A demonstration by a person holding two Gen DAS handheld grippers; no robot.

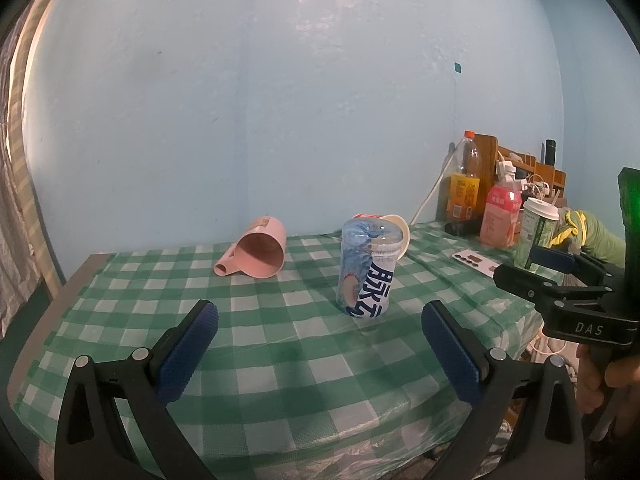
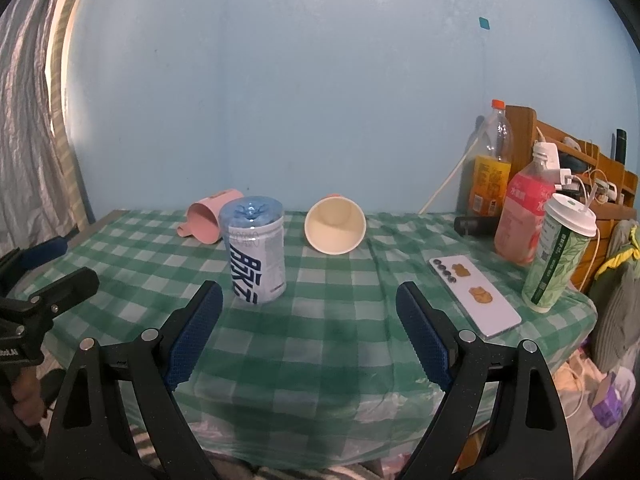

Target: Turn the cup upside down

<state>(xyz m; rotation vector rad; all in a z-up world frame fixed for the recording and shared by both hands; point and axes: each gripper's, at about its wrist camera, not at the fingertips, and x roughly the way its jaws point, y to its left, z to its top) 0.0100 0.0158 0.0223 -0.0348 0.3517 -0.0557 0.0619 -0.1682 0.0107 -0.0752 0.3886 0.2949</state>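
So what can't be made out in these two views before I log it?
- Paper cup, left wrist view: mostly hidden behind the cut bottle; only its rim shows.
- Pink mug, right wrist view: partly covered by the same bottle.
- Right gripper, left wrist view: cut off by the right edge.
- Shelf clutter: too small to identify.

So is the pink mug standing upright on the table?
No, the pink mug lies on its side on the checked tablecloth, its open mouth facing the camera.

Mug [image 2: 206,218] behind bottle [image 2: 257,250]; paper cup [image 2: 335,225] lies right of both.
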